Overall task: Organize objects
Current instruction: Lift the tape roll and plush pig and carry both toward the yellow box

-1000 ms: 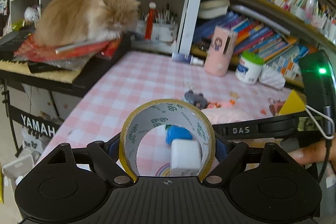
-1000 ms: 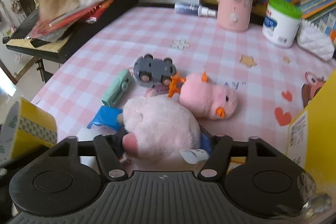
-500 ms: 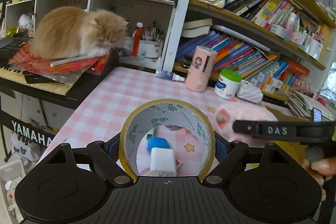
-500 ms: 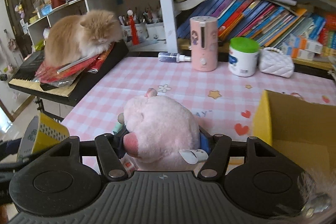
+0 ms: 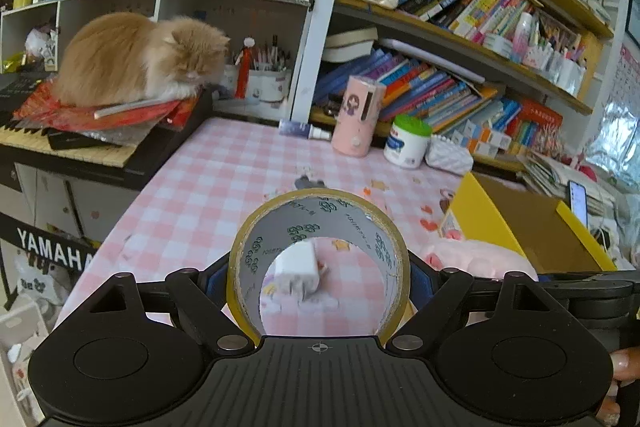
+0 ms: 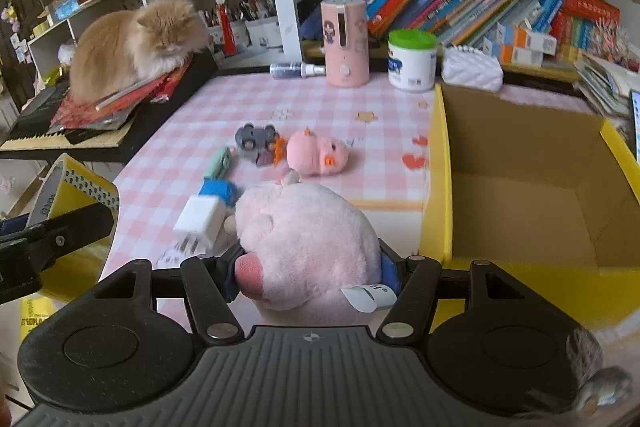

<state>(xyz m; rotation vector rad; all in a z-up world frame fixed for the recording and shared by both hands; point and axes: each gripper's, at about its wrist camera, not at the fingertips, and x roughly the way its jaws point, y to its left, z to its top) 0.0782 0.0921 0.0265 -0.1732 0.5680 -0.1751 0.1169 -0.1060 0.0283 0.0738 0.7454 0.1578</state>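
My left gripper (image 5: 318,279) is shut on a roll of yellowish tape (image 5: 320,211), held upright above the pink checked table (image 5: 208,187). Through its hole shows a white charger plug (image 5: 298,263) lying on the table. My right gripper (image 6: 310,275) is shut on a large pink plush toy (image 6: 308,235), held above the table just left of an open yellow cardboard box (image 6: 438,167). The same tape roll (image 6: 68,187) appears at the far left of the right wrist view. The plush (image 5: 476,259) and the box (image 5: 476,211) lie to the right of the left gripper.
On the table lie the plug (image 6: 200,219), a blue block (image 6: 218,189), a green item (image 6: 218,163), a grey toy car (image 6: 256,139) and a small pink plush (image 6: 316,155). A cat (image 5: 136,59) sits on a keyboard at left. A pink cylinder (image 6: 346,43) and a white jar (image 6: 412,61) stand before bookshelves.
Both grippers have risen and moved right with their loads. The yellow box has come into view beside the plush. The small toys on the table now lie farther below.
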